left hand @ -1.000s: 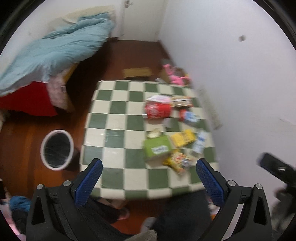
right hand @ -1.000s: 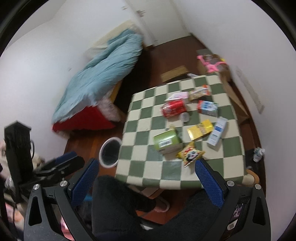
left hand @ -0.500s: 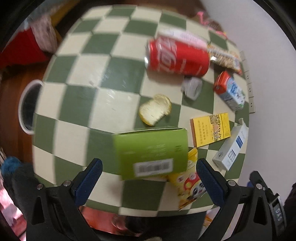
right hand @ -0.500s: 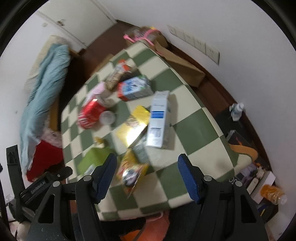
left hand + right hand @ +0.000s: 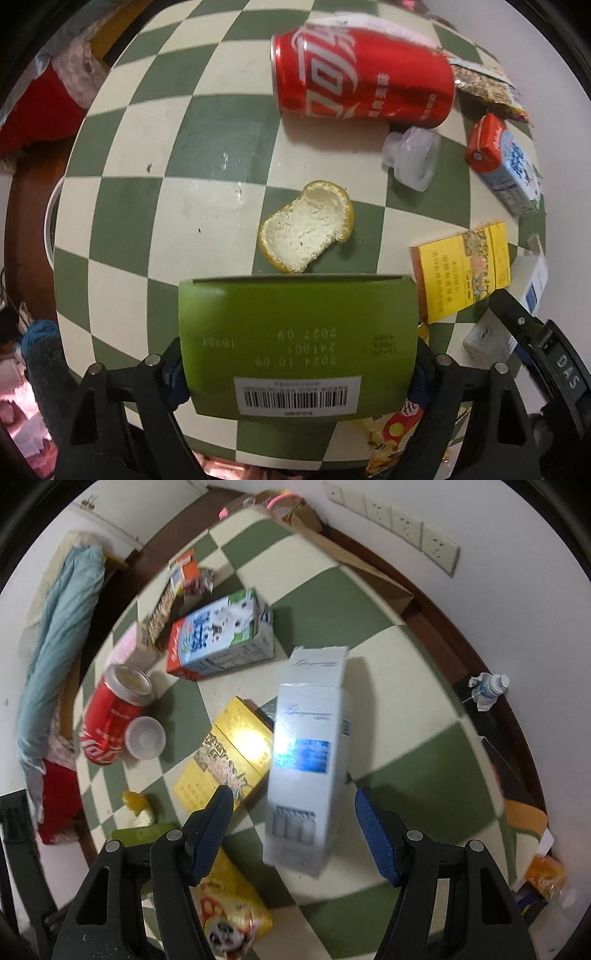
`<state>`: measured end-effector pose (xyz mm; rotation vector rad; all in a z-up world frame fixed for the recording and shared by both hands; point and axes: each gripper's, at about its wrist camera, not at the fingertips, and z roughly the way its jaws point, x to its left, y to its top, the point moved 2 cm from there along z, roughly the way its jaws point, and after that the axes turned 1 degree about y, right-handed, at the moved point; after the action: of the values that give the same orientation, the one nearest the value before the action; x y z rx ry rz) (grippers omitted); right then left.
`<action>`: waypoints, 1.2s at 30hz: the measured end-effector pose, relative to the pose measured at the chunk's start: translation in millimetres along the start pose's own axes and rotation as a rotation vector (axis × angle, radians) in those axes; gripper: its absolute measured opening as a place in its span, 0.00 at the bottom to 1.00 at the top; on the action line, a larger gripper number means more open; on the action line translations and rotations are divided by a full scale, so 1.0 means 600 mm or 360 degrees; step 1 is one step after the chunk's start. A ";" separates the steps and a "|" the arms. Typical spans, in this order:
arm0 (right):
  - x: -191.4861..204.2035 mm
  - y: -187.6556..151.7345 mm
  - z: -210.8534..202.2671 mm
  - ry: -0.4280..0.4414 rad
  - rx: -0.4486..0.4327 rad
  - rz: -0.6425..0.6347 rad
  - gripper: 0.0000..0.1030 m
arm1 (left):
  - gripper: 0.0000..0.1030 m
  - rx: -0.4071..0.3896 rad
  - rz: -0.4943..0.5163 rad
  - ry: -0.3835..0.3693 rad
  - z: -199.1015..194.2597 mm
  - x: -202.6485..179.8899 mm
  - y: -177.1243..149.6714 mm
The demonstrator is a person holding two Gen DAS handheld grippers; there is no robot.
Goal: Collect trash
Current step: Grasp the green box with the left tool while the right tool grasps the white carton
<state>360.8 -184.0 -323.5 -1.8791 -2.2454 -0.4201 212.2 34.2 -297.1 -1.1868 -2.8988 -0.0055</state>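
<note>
While flanked, green box [image 5: 295, 343] between left tool [image 5: 295, 373]

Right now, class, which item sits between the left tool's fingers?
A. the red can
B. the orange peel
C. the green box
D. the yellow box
C: the green box fills the gap of the left tool, while the can, peel and yellow box lie beyond.
</note>
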 end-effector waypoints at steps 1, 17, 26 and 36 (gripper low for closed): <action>0.004 0.002 0.010 -0.0013 0.0015 -0.0016 0.66 | 0.84 -0.0011 0.0035 0.0026 -0.006 0.001 -0.003; -0.047 -0.040 -0.020 -0.0199 0.0109 -0.0282 0.46 | 0.85 -0.0128 0.0305 0.0255 -0.010 -0.001 -0.031; -0.041 -0.032 -0.013 -0.0234 0.0039 -0.0278 0.42 | 0.84 -0.0331 0.0287 0.0250 -0.065 0.006 -0.041; 0.008 -0.078 -0.106 -0.0124 -0.0168 -0.0392 0.39 | 0.84 -0.0730 0.0268 0.0143 -0.234 0.083 -0.065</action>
<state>311.2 -208.3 -266.7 -1.6971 -2.5659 -0.5192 150.7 40.4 -156.5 -1.4360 -2.7890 -0.7362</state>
